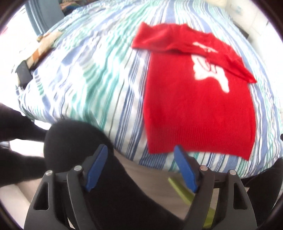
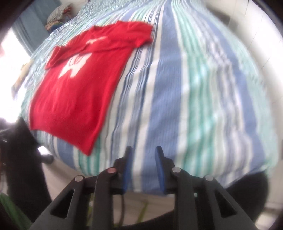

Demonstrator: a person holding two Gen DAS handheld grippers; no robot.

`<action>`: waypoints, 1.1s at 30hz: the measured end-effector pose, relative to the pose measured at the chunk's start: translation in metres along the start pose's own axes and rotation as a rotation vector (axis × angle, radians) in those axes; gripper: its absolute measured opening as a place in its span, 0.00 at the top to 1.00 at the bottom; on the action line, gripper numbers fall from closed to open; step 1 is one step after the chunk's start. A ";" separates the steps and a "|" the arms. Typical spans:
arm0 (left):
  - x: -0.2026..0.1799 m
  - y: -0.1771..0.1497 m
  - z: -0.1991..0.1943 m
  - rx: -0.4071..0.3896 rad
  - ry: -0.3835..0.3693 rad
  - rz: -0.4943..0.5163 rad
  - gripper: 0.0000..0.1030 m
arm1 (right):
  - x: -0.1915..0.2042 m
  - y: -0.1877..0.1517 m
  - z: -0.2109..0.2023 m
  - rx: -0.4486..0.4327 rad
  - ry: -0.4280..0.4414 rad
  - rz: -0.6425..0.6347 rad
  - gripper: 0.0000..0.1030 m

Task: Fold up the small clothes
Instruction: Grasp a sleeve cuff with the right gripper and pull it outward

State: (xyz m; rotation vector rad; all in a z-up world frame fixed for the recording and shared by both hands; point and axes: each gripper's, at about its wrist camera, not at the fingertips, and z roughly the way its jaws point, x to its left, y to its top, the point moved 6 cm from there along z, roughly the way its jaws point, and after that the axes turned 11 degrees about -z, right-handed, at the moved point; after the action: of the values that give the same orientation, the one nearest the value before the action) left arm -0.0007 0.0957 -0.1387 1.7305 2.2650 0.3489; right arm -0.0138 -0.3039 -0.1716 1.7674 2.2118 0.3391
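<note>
A small red knit sweater (image 1: 198,106) with a white motif lies flat on the striped bed, hem toward me, both sleeves folded across the chest. It also shows in the right wrist view (image 2: 76,92), at the left. My left gripper (image 1: 140,150) is wide open and empty, held off the bed's near edge just below the hem's left corner. My right gripper (image 2: 143,150) is open with a narrower gap and empty, over the bed's near edge, to the right of the sweater.
The bed cover (image 1: 92,74) has blue, green and white stripes. A person's black-clad legs (image 1: 79,141) are at the bed's near edge. A dark object (image 1: 23,72) and folded cloth (image 1: 44,47) lie at the bed's left side. A pile of clothes (image 2: 58,16) sits far back.
</note>
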 end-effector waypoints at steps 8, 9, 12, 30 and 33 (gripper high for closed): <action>-0.053 0.024 0.003 -0.010 -0.144 -0.012 0.22 | 0.044 0.164 -0.019 -0.284 -0.069 -0.461 0.50; -0.054 0.024 0.000 -0.016 -0.140 -0.001 0.22 | 0.063 0.180 -0.003 -0.297 -0.037 -0.533 0.50; -0.045 0.020 -0.002 -0.027 -0.122 0.010 0.22 | 0.117 0.216 0.058 -0.269 0.067 -0.687 0.51; -0.020 0.007 0.020 0.030 -0.071 -0.052 0.22 | -0.143 0.183 0.008 -0.512 -0.024 0.239 0.94; -0.046 0.010 0.017 0.036 -0.104 -0.007 0.22 | -0.225 0.112 -0.001 -0.468 -0.146 0.386 0.94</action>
State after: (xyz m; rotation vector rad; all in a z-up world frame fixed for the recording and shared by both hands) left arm 0.0263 0.0545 -0.1484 1.7161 2.2162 0.2128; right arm 0.1333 -0.4989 -0.1130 1.8599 1.5214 0.7185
